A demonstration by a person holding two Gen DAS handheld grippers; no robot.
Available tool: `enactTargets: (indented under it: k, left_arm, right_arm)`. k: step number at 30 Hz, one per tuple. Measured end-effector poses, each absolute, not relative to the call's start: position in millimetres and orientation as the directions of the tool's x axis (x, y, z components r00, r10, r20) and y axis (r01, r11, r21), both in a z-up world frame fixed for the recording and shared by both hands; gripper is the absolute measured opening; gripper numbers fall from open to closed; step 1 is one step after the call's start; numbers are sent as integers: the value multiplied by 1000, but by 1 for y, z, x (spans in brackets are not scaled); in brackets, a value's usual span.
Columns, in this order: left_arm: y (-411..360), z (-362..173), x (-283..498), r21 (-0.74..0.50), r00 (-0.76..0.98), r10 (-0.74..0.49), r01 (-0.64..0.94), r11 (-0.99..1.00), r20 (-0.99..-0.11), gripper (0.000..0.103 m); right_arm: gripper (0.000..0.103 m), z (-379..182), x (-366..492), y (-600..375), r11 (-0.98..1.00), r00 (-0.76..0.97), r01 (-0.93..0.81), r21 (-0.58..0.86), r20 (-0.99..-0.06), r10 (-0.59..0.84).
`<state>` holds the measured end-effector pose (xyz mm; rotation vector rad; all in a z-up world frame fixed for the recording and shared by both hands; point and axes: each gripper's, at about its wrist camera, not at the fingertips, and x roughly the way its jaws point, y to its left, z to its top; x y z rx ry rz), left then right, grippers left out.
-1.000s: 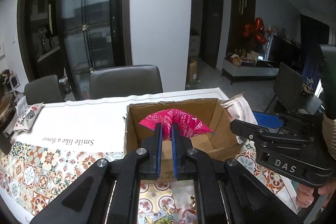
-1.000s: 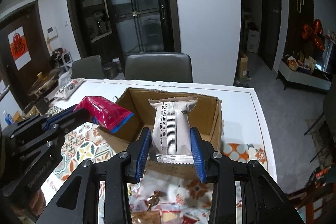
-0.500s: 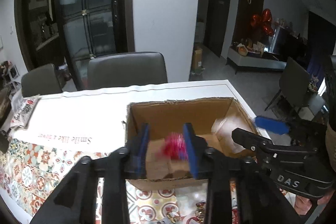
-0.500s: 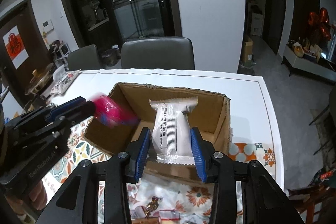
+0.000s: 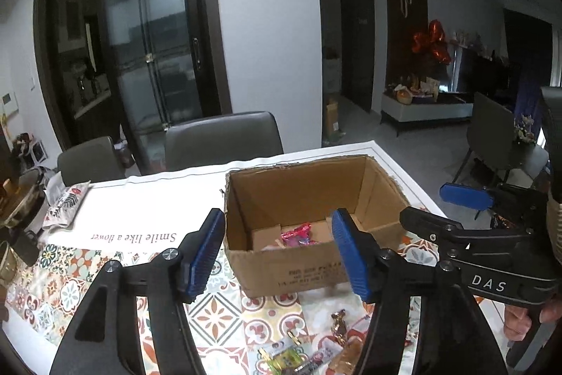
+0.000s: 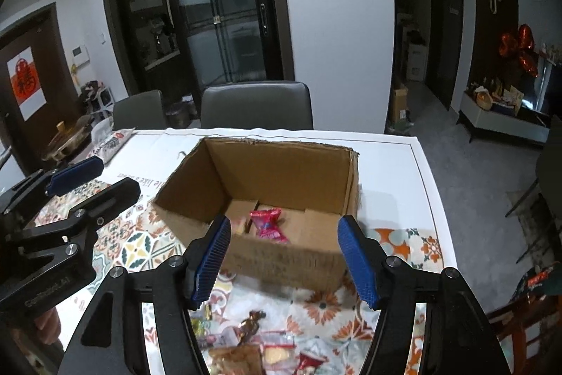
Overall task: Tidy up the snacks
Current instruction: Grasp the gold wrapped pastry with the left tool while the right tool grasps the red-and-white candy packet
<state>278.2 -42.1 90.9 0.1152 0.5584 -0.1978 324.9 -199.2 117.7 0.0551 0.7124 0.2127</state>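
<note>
An open cardboard box (image 5: 302, 266) (image 6: 281, 167) stands on the patterned tablecloth. A pink snack packet (image 5: 296, 232) (image 6: 268, 224) lies on its floor, with a pale blurred shape beside it. My left gripper (image 5: 277, 253) hovers in front of the box's near wall, its jaws opening with nothing between them. My right gripper (image 6: 284, 259) is likewise before the box, jaws opening and empty. Each gripper shows in the other's view: the right gripper (image 5: 449, 211) to the right of the box, the left gripper (image 6: 91, 185) to its left. Several loose snacks (image 5: 309, 350) (image 6: 253, 340) lie in front of the box.
Two grey chairs (image 5: 224, 139) (image 6: 256, 106) stand behind the table. A patterned packet (image 5: 66, 202) (image 6: 112, 141) and a pot (image 6: 66, 139) sit at the far left. The table edge (image 6: 432, 199) runs close to the box's right side.
Both grippers opened and drew back from the box. The pink packet left the left gripper and fell into the box. The white packet is gone from the right gripper.
</note>
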Motion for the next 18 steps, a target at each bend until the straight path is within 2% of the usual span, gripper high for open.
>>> enactTargets:
  k: [11,18]
  left_arm:
    - [-45,82,223,-12,821,-230,262,965,-523,68]
    - [-48,60,206,-44,786,-248,271,961,-566,69]
  right_arm:
    - [64,117,257,-214,984,797,-136,112,-578,176]
    - [64,96,236,-218,983,777,-131,130,-603,183]
